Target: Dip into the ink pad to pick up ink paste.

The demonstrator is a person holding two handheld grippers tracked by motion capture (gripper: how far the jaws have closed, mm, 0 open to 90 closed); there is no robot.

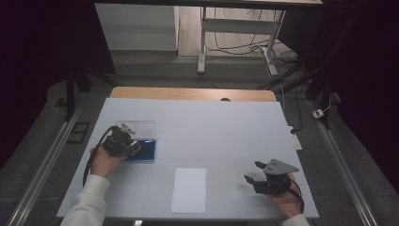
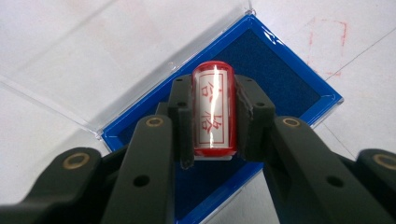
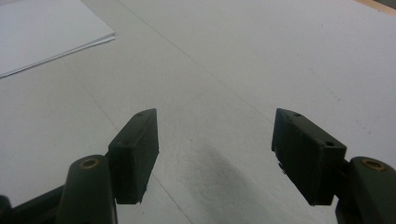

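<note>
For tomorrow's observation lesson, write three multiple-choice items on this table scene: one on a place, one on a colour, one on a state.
1. Where is the stamp?
A. over the ink pad
B. on the paper sheet
C. on the floor

2. What colour is the ink pad's frame?
A. green
B. blue
C. yellow

3. How do the right gripper's jaws stand?
A. shut on the stamp
B. shut on paper
C. open, nothing between them

Answers: 1 A, the left gripper holds it above the pad; 2 B, the rim shows blue; 3 C, bare table lies between the jaws.
</note>
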